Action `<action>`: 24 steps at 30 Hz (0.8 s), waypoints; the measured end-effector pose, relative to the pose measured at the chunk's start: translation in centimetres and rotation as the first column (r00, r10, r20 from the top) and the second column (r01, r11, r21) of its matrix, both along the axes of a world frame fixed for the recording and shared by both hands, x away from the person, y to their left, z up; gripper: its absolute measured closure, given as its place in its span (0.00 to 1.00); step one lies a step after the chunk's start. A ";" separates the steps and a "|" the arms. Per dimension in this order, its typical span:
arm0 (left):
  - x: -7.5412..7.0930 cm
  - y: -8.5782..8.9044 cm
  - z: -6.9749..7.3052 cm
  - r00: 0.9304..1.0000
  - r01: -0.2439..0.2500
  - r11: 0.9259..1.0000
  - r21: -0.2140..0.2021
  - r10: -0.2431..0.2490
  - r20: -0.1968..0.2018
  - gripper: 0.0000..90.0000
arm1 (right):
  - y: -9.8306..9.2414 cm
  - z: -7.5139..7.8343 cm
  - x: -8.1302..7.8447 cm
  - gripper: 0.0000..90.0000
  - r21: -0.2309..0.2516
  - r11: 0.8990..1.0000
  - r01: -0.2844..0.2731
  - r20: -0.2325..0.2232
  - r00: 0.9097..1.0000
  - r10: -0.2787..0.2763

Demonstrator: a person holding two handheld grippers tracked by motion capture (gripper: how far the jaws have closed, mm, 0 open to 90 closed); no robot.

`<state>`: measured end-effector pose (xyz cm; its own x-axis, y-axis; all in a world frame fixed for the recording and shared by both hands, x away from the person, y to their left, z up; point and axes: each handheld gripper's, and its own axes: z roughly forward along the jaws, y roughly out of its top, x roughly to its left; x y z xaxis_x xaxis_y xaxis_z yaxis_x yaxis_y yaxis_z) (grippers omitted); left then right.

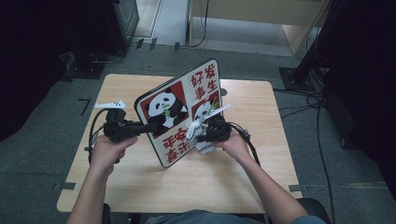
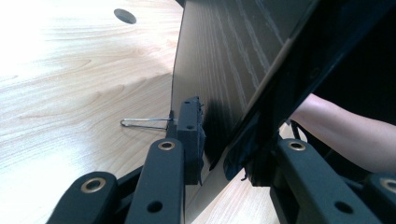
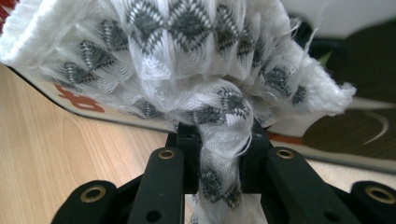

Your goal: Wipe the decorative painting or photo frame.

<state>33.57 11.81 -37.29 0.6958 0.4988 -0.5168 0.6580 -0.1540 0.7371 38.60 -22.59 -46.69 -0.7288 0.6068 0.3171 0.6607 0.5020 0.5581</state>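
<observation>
High view sat above the person's side, looking forward and down: whole wooden table (image 1: 140, 182), floor beyond, both forearms entering from the bottom. Left gripper view rode low, looking along its jaws, very close to the panda board (image 2: 224, 60)'s dark back and edge, tabletop behind. Right gripper view looked along its jaws, tight on the white patterned cloth (image 3: 187, 56), board's printed face just past it. All three shared the board and the tabletop.

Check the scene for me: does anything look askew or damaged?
The panda-printed board stands tilted on its lower edge on the wooden table, clamped by the left claw. The white-and-grey woven cloth in the right claw has frayed edges.
</observation>
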 end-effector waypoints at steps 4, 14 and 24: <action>0.0 0.0 0.0 1.000 -0.001 1.000 0.000 0.001 0.000 0.81 | 0.0 -0.6 -0.1 0.85 0.000 1.000 0.001 -0.015 1.000 -0.001; 0.0 0.0 0.0 1.000 -0.003 1.000 0.000 0.003 0.000 0.81 | -0.2 0.8 -0.4 0.88 -0.004 1.000 -0.003 -0.003 1.000 0.003; 0.0 0.0 0.0 1.000 -0.003 1.000 0.003 0.003 0.000 0.81 | -0.3 5.5 -0.8 0.89 0.036 0.999 -0.023 0.073 0.997 0.021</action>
